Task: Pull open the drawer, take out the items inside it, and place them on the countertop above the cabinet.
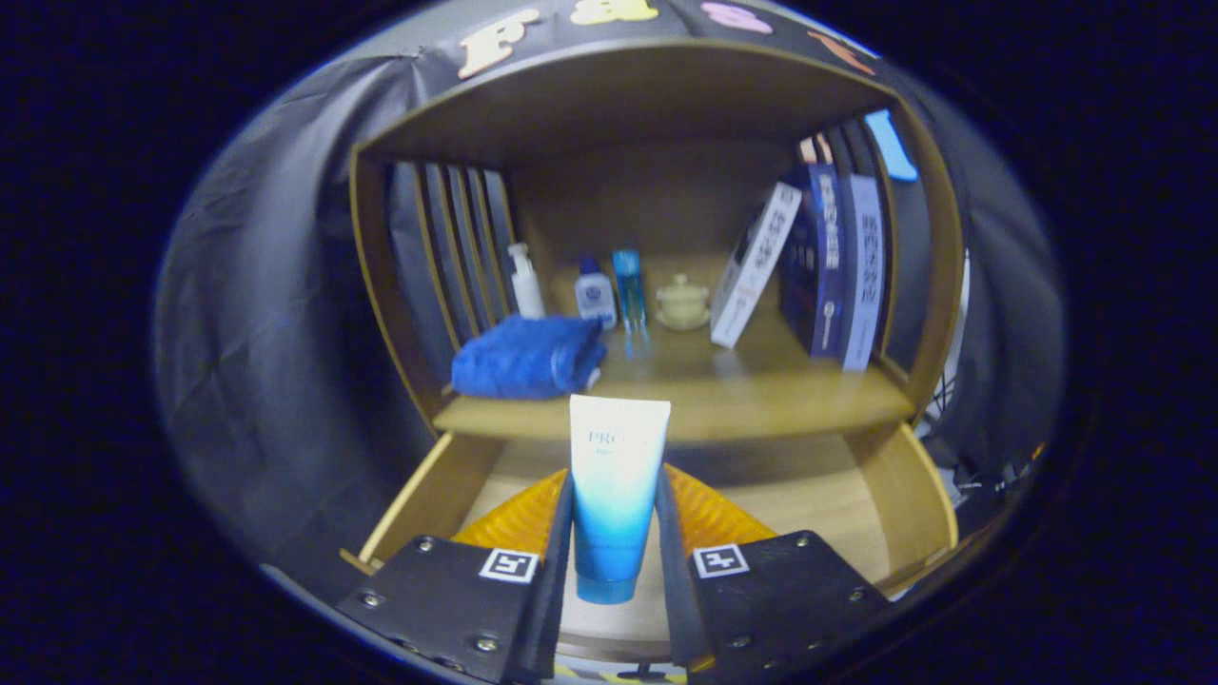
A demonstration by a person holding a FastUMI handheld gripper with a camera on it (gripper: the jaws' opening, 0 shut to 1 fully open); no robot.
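Tongs (615,533) clamp the tube (614,495) upright over the open drawer (904,495), short of the bench (761,395); the hold looks low near the cap, so it may tip or slip; lifting carelessly could knock the towel (528,357).

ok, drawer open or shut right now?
Open. The drawer is pulled out below the countertop, its wooden floor exposed. The tool is shut on the tube above it.
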